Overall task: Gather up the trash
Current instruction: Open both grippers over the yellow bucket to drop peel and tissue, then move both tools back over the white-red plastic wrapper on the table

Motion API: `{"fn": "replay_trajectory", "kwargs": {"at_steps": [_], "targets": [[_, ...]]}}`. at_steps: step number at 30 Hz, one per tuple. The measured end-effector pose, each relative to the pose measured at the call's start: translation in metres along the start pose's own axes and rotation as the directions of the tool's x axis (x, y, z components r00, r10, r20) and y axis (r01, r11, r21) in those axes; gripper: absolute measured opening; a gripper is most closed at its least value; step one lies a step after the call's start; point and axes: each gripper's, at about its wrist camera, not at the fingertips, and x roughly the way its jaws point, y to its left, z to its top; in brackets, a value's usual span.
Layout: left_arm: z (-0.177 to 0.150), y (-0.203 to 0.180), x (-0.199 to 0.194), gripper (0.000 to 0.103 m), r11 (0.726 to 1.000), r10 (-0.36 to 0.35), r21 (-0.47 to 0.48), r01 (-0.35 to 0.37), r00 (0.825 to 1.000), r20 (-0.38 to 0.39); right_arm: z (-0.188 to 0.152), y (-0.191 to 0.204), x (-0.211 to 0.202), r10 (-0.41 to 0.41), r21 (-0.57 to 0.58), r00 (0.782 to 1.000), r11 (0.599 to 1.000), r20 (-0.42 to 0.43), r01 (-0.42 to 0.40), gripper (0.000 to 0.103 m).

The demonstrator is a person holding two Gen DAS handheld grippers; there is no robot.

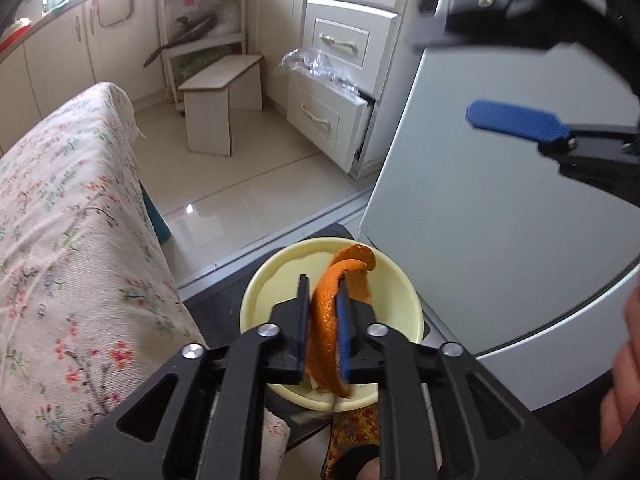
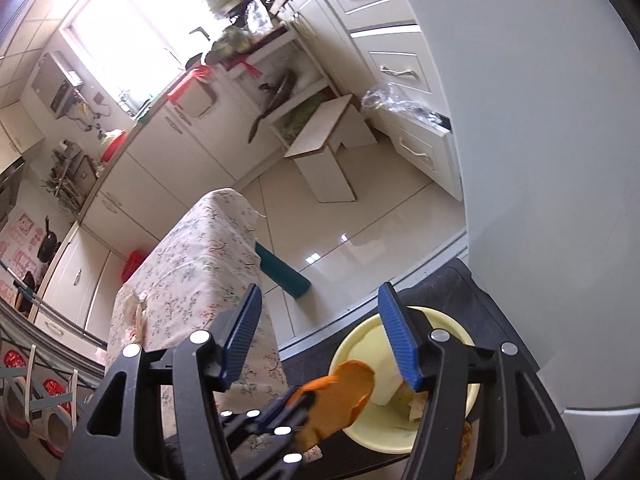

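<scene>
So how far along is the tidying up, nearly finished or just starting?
Partway, it seems. Done: the yellow bowl already holds some scraps. In hand: the left gripper has an orange peel between its fingers, right above the bowl and not yet dropped. The right gripper is open and empty. Left: dropping the peel in. Whether more trash lies elsewhere is out of view.

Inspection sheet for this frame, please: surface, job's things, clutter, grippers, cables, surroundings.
Surface: dark stand carries the bowl, beside a floral-cloth-covered table.
Job's things: curled orange peel strip over the pale yellow round bowl; scraps lie in the bowl.
Clutter: crumpled clear plastic on the open bottom drawer.
Grippers: left hand-held gripper clamps the peel; right hand-held gripper open, nothing between its pads.
Cables: nothing seen.
Surroundings: white drawer cabinets, small white stool, glossy tiled floor.
</scene>
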Motion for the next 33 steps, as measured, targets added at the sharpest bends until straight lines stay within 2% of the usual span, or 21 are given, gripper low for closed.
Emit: {"fn": "replay_trajectory", "kwargs": {"at_steps": [4, 8, 11, 13, 15, 17, 21, 26, 33], "targets": [[0.003, 0.000, -0.006, 0.048, 1.000, 0.018, -0.011, -0.018, 0.999, 0.036, 0.001, 0.006, -0.003, 0.017, -0.006, 1.000, 1.000, 0.013, -0.017, 0.062], [0.006, 0.004, -0.020, 0.063, 0.999, 0.043, -0.012, -0.042, 0.997, 0.068, 0.002, 0.010, -0.005, 0.028, -0.022, 0.999, 0.999, 0.015, -0.027, 0.063], [0.007, 0.010, -0.036, 0.075, 0.998, 0.057, -0.022, -0.055, 0.993, 0.102, 0.001, 0.017, -0.006, 0.022, -0.042, 1.000, 0.999, 0.022, -0.021, 0.069], [0.006, 0.015, -0.050, 0.086, 0.997, 0.071, -0.027, -0.068, 0.990, 0.126, 0.000, 0.023, -0.007, 0.018, -0.062, 1.000, 0.998, 0.025, -0.016, 0.070], [0.005, 0.017, -0.063, 0.091, 0.996, 0.086, -0.018, -0.084, 0.987, 0.140, -0.001, 0.030, -0.007, 0.010, -0.088, 1.000, 0.996, 0.030, -0.008, 0.071], [0.003, 0.021, -0.077, 0.095, 0.994, 0.107, 0.003, -0.109, 0.981, 0.161, -0.002, 0.036, -0.008, 0.008, -0.106, 0.999, 0.994, 0.035, -0.004, 0.074], [-0.001, 0.038, -0.100, 0.095, 0.986, 0.159, 0.013, -0.164, 0.972, 0.176, -0.006, 0.053, -0.005, -0.001, -0.159, 0.999, 0.987, 0.038, 0.007, 0.076], [-0.010, 0.080, -0.127, 0.095, 0.974, 0.227, -0.049, -0.221, 0.958, 0.174, -0.016, 0.082, 0.001, -0.003, -0.248, 0.999, 0.969, 0.034, 0.011, 0.079], [-0.032, 0.149, -0.159, 0.095, 0.943, 0.320, -0.144, -0.299, 0.934, 0.157, -0.033, 0.122, 0.017, 0.015, -0.337, 1.000, 0.941, 0.003, -0.013, 0.081]]}}
